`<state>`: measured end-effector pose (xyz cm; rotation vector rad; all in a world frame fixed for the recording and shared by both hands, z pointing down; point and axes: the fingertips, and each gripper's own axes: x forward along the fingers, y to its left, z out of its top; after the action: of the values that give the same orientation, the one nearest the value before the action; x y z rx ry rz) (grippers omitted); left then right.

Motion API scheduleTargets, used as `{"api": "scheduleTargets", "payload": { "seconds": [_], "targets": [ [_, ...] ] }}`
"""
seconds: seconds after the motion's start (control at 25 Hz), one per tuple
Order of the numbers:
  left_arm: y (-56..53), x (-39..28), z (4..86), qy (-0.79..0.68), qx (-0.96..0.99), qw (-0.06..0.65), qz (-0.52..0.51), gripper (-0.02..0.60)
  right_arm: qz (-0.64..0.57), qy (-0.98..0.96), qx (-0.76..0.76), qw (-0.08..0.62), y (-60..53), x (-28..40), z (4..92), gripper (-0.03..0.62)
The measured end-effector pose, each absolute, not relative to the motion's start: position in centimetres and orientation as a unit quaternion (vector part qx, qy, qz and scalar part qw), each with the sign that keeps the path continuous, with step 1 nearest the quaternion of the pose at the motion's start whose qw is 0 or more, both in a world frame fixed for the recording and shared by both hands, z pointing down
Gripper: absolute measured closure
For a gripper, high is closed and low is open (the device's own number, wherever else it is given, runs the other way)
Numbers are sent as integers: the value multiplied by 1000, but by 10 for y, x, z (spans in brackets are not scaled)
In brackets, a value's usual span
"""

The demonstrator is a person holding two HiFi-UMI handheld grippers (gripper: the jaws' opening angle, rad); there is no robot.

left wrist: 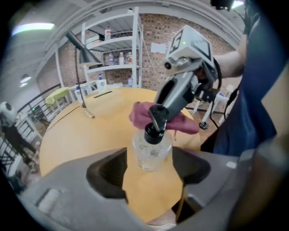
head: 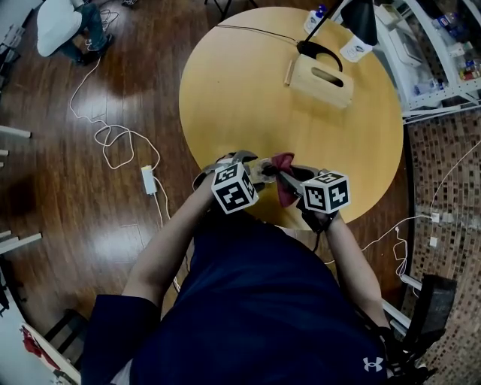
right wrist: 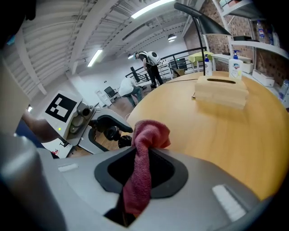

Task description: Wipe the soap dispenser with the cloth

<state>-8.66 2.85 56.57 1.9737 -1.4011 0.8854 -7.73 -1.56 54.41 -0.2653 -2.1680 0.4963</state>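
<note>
A clear soap dispenser [left wrist: 151, 151] with a black pump stands on the round yellow table [head: 248, 90], near the edge closest to me. My left gripper [left wrist: 150, 173] straddles it with its jaws wide; a strip of table shows between the left jaw and the bottle. My right gripper [left wrist: 159, 118] comes in from the right, shut on a dark red cloth [left wrist: 141, 115], and its tip sits at the pump head. In the right gripper view the cloth [right wrist: 146, 135] hangs bunched out of the closed jaws. From the head view both grippers meet at the dispenser [head: 264, 171], cloth [head: 284, 188] beside it.
A wooden tissue box [head: 323, 79], a black desk lamp [head: 353, 19] and a small pump bottle [head: 316, 19] stand at the table's far side. White shelving [head: 436, 53] is to the right. Cables and a power adapter [head: 149, 179] lie on the wooden floor at left.
</note>
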Motion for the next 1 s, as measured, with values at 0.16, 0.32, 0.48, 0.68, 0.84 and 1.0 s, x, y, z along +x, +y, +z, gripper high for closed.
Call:
{"api": "scheduleTargets", "payload": {
  "seconds": [0.16, 0.32, 0.48, 0.68, 0.84, 1.0],
  "targets": [
    [26, -79, 572, -552, 720, 277, 316, 295, 197, -871, -98, 438, -17, -78, 547, 511],
    [26, -83, 574, -470, 765, 215, 383, 312, 189, -877, -111, 428, -26, -101, 545, 510],
    [29, -94, 577, -431, 769, 220, 418, 298, 212, -877, -103, 418, -25, -101, 544, 511],
    [25, -89, 561, -545, 722, 294, 310, 268, 240, -872, -81, 419, -15, -77, 545, 511],
    [18, -83, 567, -552, 718, 278, 319, 278, 223, -870, -84, 432, -11, -71, 547, 511],
    [18, -78, 569, -456, 783, 215, 366, 284, 206, -873, -94, 432, -25, -94, 546, 511]
  ]
}}
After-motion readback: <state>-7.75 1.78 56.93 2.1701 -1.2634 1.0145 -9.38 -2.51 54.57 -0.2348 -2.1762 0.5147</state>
